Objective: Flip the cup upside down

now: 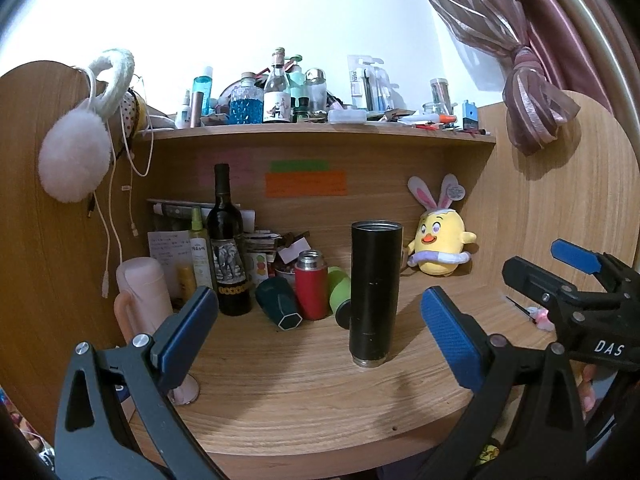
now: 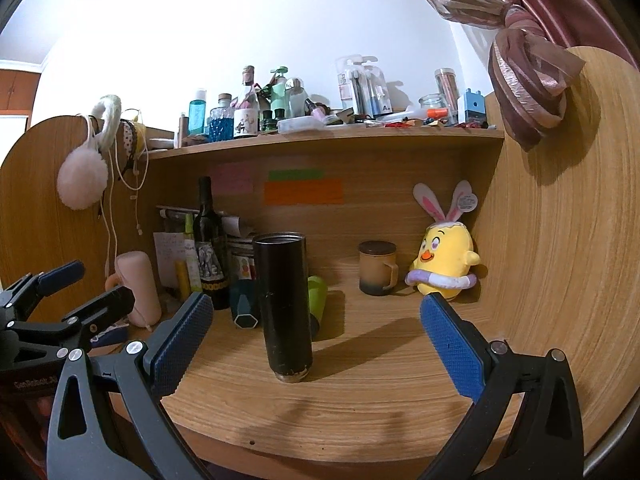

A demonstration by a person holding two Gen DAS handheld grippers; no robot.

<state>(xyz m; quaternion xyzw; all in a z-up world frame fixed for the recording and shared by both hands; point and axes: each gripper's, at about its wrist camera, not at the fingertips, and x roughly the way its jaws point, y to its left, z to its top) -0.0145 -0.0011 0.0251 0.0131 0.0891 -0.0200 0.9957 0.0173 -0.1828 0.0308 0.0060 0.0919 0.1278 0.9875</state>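
Observation:
A tall black cylindrical cup (image 1: 374, 294) stands on the wooden desk (image 1: 300, 400), with a metal ring at its bottom end; it also shows in the right wrist view (image 2: 285, 308). My left gripper (image 1: 320, 332) is open and empty, its blue pads wide apart, a little in front of the cup. My right gripper (image 2: 316, 344) is open and empty too, in front of the cup. The right gripper shows at the right edge of the left wrist view (image 1: 560, 276), and the left gripper at the left edge of the right wrist view (image 2: 84, 284).
Behind the cup lie a red flask (image 1: 311, 286), a dark teal cup (image 1: 278, 304) and a green cup (image 1: 340, 294). A wine bottle (image 1: 228, 248), a pink mug (image 1: 142, 300), a brown mug (image 2: 377, 267) and a yellow plush chick (image 1: 440, 246) stand around. A cluttered shelf (image 1: 320, 132) hangs above.

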